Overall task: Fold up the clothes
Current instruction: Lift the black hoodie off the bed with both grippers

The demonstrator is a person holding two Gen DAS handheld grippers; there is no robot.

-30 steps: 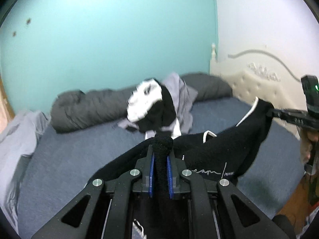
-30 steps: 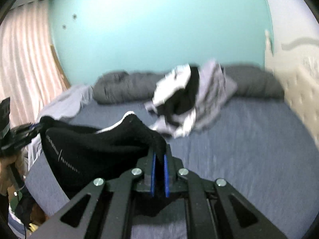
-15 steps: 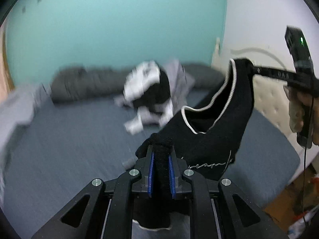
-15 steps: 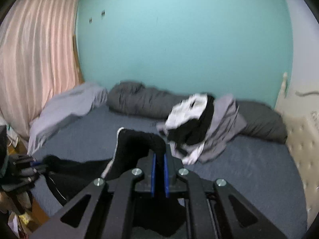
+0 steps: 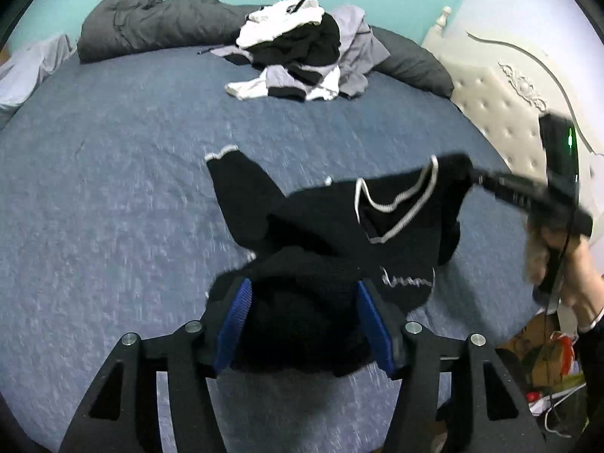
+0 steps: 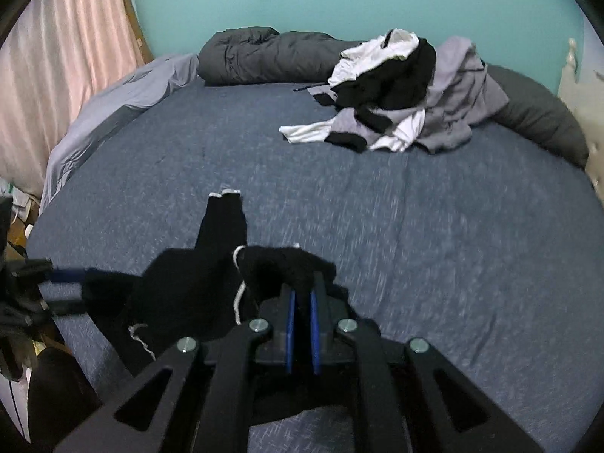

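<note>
Spreading black sweater over bed for flat folding | left tongs parted wide, cloth draped between | right tongs pinching its shoulder | sleeve lies on bed

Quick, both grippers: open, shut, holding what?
Left gripper: open, black white-trimmed sweater bunched loosely between its fingers.
Right gripper: shut on the sweater's edge.

The black sweater is motion-blurred, its chest lettering unreadable; its lower part lies hidden behind the left gripper. Beside the sweater, the right gripper smears, its fingertips buried in cloth.
</note>
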